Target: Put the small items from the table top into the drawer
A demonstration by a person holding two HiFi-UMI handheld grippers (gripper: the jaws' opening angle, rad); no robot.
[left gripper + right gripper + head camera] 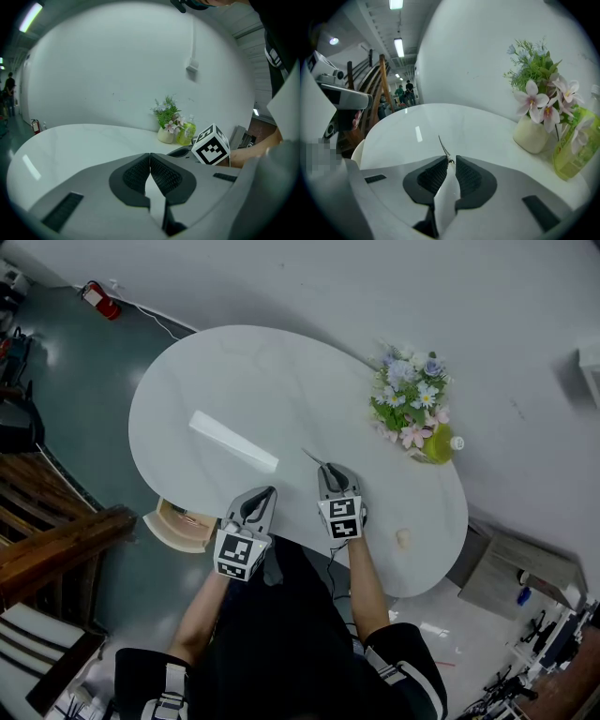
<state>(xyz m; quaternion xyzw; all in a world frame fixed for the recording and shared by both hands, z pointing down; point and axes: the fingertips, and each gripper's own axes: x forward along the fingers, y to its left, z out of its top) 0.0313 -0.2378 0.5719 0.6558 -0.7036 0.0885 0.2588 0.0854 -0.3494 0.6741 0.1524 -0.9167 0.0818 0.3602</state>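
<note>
Right gripper [450,159] clamps a thin metal pin [442,144] at the table's [281,381] 6 o'clock edge, apparently bound for the open drawer [178,521] at 8 o'clock. The left gripper [150,157] hovers closed and empty.

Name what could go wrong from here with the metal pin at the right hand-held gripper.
1. The right hand-held gripper pinches the pin only at its very tips, with most of the pin sticking out, so it may twist or slip free.
2. The drawer lies beyond the left hand-held gripper, which is shut and empty; a carry across could bump it.
</note>
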